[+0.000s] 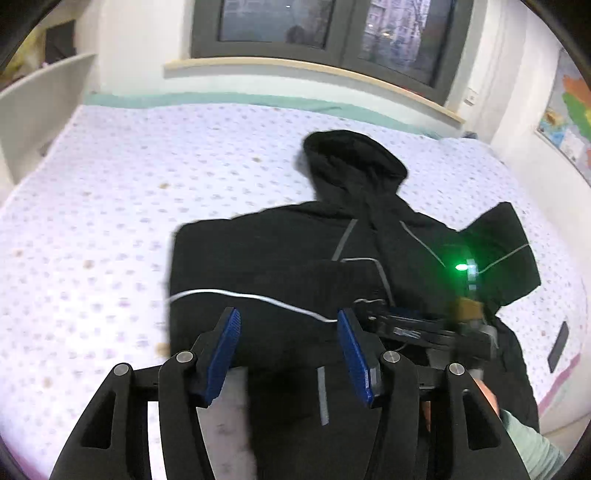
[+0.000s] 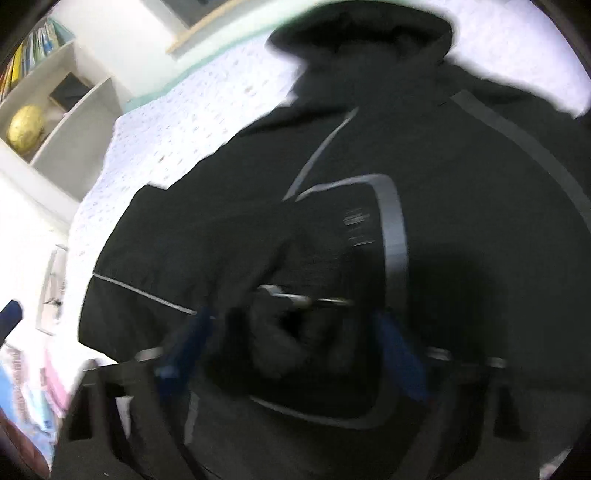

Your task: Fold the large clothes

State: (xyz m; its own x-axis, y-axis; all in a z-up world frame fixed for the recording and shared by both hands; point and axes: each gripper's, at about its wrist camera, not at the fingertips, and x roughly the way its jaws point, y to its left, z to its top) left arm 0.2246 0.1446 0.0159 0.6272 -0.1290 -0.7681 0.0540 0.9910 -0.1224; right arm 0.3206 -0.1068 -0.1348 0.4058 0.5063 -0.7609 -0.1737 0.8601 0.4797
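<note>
No writing can be read: small pale marks on the chest of the black jacket point(image 1: 280, 251) by its grey stripe are too blurred in the right wrist view, and the coloured map point(image 1: 569, 122) on the wall is too far off to make out. The jacket lies on the bed point(image 1: 110, 206), on a pale dotted sheet, hood point(image 1: 351, 162) toward the window point(image 1: 332, 29), one sleeve folded across the body. The left hand-held gripper point(image 1: 290, 350) hangs over the jacket's near part with its blue pads point(image 1: 221, 354) apart at about half width, cloth below them but nothing pinched. The right hand-held gripper point(image 2: 295, 354) is smeared by motion; its blue pads sit either side of a bunched fold of jacket point(image 2: 288, 339), partly apart, and I cannot tell whether they press on it. In the left view it sits just right of the left one, over the jacket, a green light above it. A shelf point(image 2: 55, 110) with a gold ball point(image 2: 26, 127) stands beside the bed.
</note>
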